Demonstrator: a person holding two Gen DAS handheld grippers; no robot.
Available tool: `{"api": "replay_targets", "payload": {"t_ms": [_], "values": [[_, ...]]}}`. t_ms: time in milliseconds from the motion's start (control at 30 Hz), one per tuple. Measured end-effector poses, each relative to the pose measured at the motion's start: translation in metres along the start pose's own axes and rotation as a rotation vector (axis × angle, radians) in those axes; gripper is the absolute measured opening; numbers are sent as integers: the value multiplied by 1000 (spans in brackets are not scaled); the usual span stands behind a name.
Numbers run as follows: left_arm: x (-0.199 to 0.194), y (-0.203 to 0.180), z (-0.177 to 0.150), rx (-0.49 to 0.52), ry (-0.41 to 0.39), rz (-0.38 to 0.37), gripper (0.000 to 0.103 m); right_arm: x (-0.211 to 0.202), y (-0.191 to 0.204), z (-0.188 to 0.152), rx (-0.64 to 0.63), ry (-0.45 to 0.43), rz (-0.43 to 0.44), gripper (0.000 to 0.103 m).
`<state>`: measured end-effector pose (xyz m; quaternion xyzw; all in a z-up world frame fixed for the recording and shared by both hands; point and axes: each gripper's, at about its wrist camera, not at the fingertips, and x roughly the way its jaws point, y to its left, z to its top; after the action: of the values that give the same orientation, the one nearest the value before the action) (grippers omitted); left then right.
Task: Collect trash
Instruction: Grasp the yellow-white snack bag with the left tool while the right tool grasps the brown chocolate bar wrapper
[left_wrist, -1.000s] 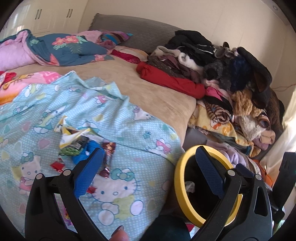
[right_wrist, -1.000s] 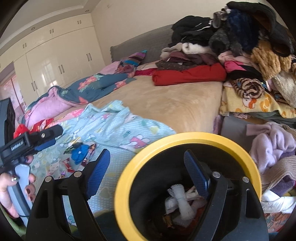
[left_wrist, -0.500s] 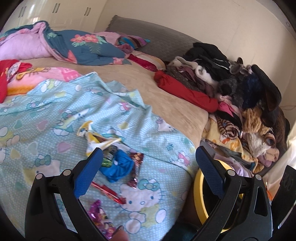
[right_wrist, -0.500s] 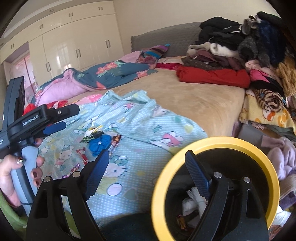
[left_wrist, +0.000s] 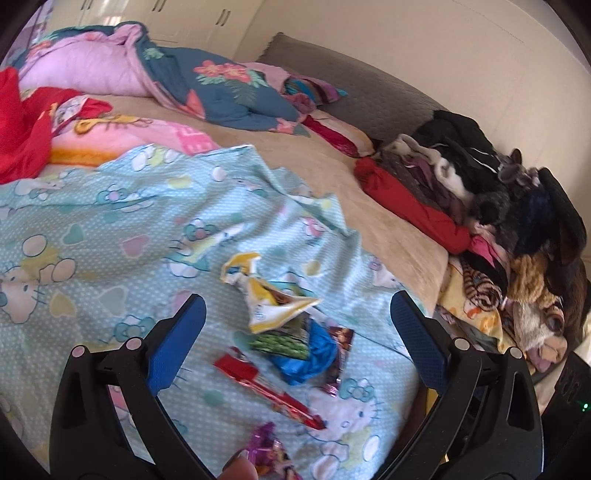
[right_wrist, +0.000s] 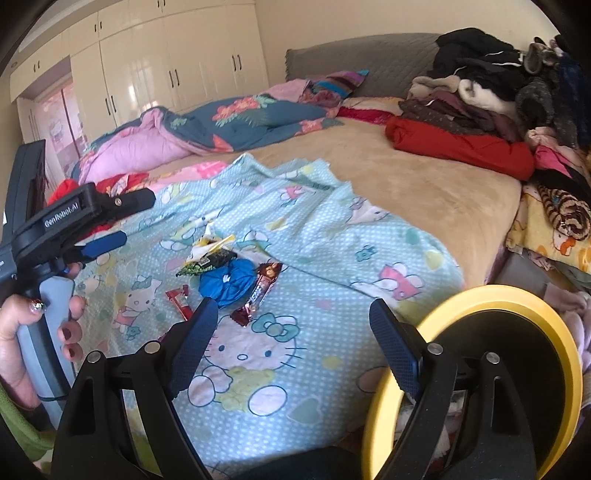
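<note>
The left gripper (left_wrist: 297, 328) hangs wide open and empty just above the trash (left_wrist: 291, 328), which lies straight ahead between its fingers on the sheet (left_wrist: 110, 229). The right gripper (right_wrist: 291, 332) is also spread and empty, nearer the bin (right_wrist: 476, 299), so the left looks better placed. Landmark: the blue wad (left_wrist: 308, 354). A yellow-white bag (left_wrist: 266, 295) lies behind it, a red wrapper (left_wrist: 266, 387) in front, long axis slanting rightward. All are crumpled, light.

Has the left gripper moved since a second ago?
Yes. The left gripper has swung left, away from the yellow-rimmed bin, and now frames the wrappers on the Hello Kitty sheet.
</note>
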<state>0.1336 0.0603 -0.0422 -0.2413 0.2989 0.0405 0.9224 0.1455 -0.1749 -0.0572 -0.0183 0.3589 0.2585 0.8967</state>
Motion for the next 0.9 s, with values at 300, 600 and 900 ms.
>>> {"api": "replay_targets", "payload": {"t_ms": [300,600,900], "values": [[19,26,5,-52,37,40,92,43,8,3,15,74,24,81],[53,37,9,-85,106,32,92,82,13,5,28,149,59,73],[89,43,7,-128,200,13,90,114,17,0,26,232,93,52]]}}
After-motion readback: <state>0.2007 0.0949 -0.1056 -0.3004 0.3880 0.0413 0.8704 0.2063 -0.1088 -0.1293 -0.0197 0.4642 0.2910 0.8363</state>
